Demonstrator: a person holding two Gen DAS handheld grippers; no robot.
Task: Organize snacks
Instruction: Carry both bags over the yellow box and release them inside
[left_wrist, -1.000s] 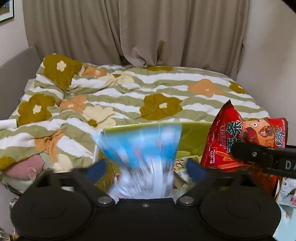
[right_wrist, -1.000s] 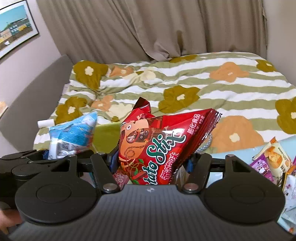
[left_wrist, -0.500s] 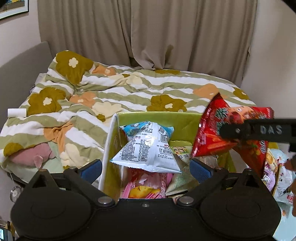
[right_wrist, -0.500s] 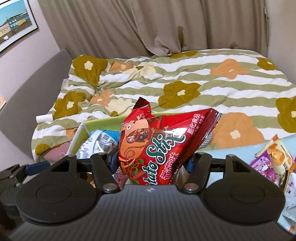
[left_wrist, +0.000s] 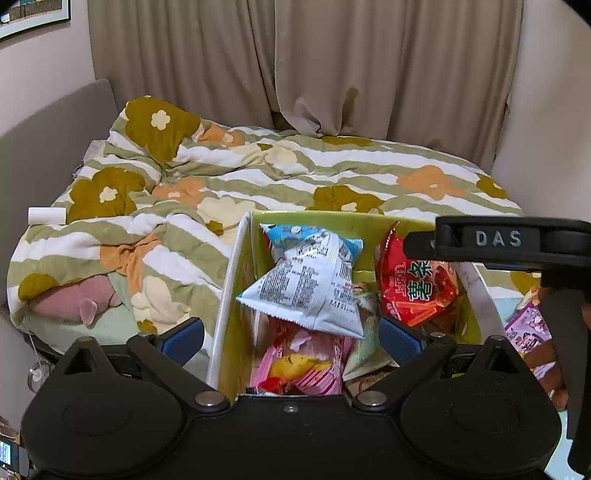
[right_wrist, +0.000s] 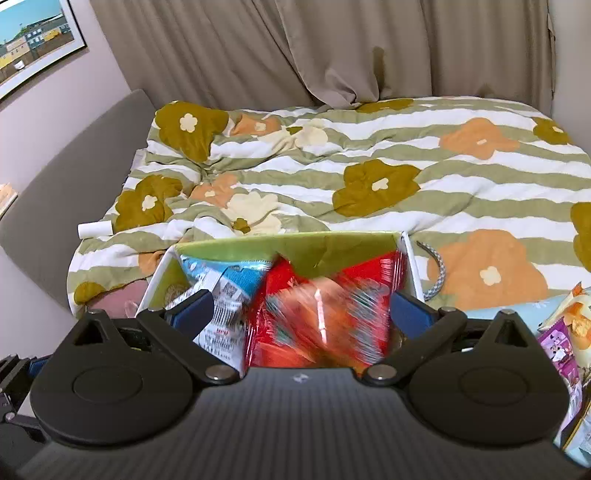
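Observation:
A green box with a white rim (left_wrist: 229, 280) stands at the foot of the bed and holds several snack bags. A blue-and-white bag (left_wrist: 310, 284) lies on top of a pink one (left_wrist: 306, 362). My left gripper (left_wrist: 291, 338) hangs open just in front of them, with nothing between its pads. My right gripper (right_wrist: 301, 312) is over the box (right_wrist: 288, 243) and its jaws are opening. The red potato-stick bag (right_wrist: 317, 317) is blurred between them, free of both pads. From the left wrist the red bag (left_wrist: 417, 291) sits in the box's right side.
A striped floral duvet (right_wrist: 369, 177) covers the bed behind the box, with curtains beyond. Loose snack packets (right_wrist: 561, 339) lie on a light blue surface at the right. A white roll (left_wrist: 46, 215) and a pink soft toy (left_wrist: 74, 299) lie at the left.
The blue-and-white bag left my left gripper and came to rest in the box. My right gripper opened, and the red bag dropped from it into the box.

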